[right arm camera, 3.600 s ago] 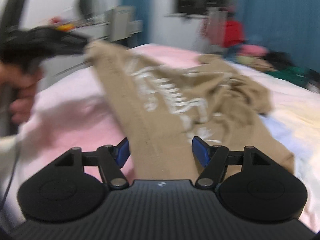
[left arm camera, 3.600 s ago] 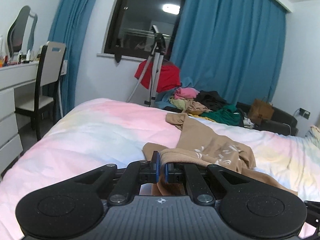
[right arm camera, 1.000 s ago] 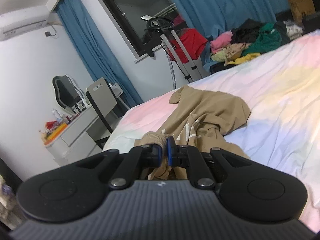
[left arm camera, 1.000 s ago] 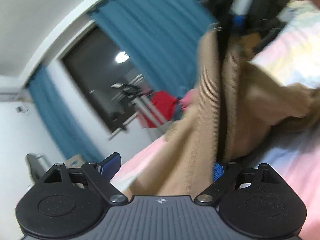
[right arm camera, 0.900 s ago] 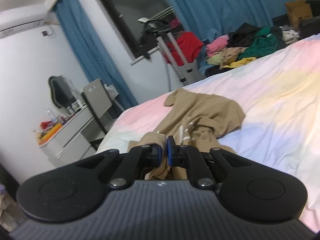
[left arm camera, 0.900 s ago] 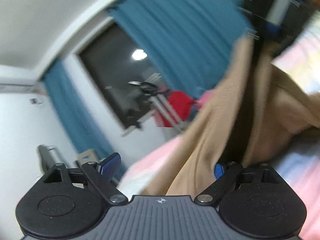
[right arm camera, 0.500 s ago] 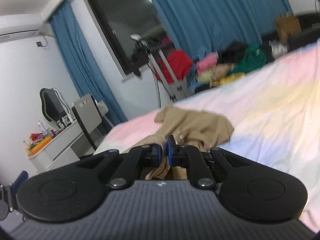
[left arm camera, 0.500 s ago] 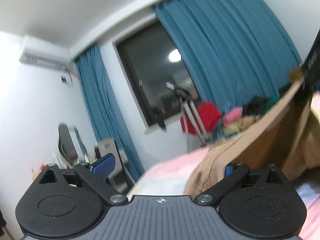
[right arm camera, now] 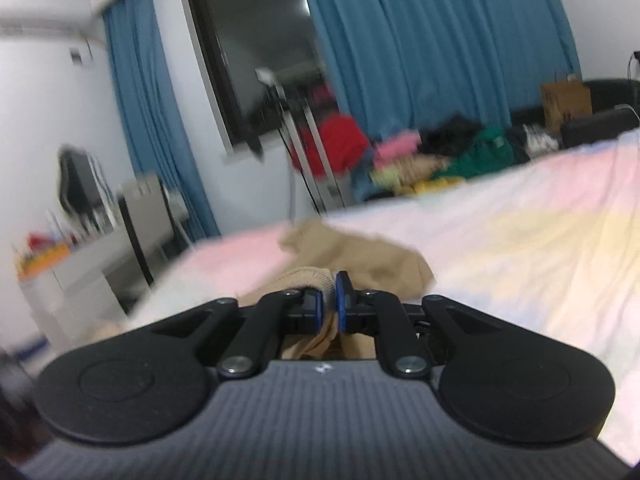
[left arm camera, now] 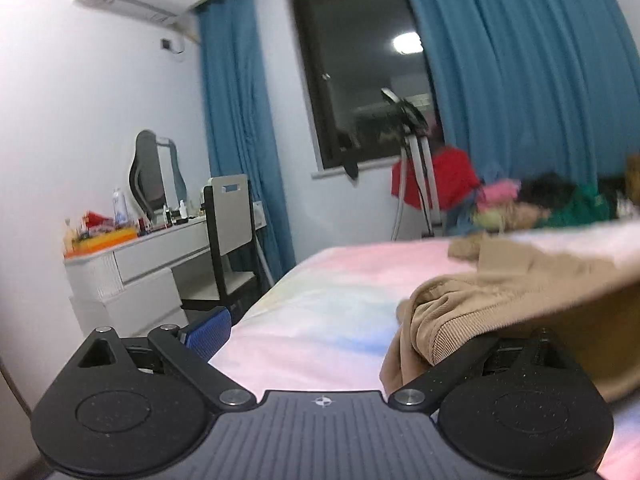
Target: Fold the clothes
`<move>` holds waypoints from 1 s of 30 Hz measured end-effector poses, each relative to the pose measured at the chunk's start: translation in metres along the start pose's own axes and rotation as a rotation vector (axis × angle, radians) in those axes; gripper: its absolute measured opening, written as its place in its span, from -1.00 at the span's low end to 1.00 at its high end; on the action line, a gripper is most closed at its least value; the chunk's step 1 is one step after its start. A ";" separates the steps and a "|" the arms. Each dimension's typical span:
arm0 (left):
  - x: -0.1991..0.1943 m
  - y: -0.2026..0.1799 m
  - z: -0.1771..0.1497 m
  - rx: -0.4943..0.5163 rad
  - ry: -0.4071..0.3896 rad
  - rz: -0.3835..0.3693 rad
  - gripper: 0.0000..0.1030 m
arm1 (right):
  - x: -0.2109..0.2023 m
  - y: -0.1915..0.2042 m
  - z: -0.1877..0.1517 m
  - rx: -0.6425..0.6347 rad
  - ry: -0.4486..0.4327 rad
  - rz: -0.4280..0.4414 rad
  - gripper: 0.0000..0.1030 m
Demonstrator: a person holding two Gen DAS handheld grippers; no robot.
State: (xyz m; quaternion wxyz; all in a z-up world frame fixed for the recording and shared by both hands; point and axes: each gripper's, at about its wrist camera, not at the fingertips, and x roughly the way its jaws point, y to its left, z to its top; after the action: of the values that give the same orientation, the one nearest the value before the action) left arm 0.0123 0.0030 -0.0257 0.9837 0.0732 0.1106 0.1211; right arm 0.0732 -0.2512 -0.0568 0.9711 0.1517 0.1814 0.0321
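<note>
A tan sweatshirt [left arm camera: 520, 292] lies crumpled on the pastel bed [left arm camera: 328, 296]. Its ribbed hem drapes over the right finger of my left gripper [left arm camera: 340, 332], whose jaws stand wide open; the left blue pad [left arm camera: 210, 330] is bare. In the right wrist view the same sweatshirt [right arm camera: 360, 256] stretches ahead, and my right gripper [right arm camera: 328, 300] is shut on its ribbed cuff, held just above the bed [right arm camera: 520, 240].
A white dresser [left arm camera: 140, 268] with clutter and a mirror, and a chair [left arm camera: 232, 236], stand left of the bed. A pile of clothes [right arm camera: 440, 156] and a stand with a red garment [left arm camera: 436, 180] sit beyond the bed by blue curtains.
My left gripper, shut on the sweatshirt 3.6 s ago, has opened and swung level; the cloth now only rests on its right finger. My right gripper closed on the cuff and holds it.
</note>
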 end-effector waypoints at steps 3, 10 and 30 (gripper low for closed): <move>0.001 0.012 0.008 -0.070 0.000 -0.025 0.95 | 0.014 -0.004 -0.013 0.002 0.109 -0.045 -0.37; 0.020 0.044 0.025 -0.239 0.043 -0.063 0.95 | 0.030 0.011 -0.042 -0.085 0.304 -0.061 -0.16; -0.015 0.074 0.061 -0.390 -0.037 -0.119 0.93 | -0.046 -0.008 0.010 0.207 -0.081 -0.174 0.65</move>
State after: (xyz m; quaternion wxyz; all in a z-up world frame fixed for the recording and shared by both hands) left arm -0.0045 0.0630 0.0486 0.9866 -0.1231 0.0709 0.0805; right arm 0.0343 -0.2667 -0.0340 0.9559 0.2362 0.1567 -0.0774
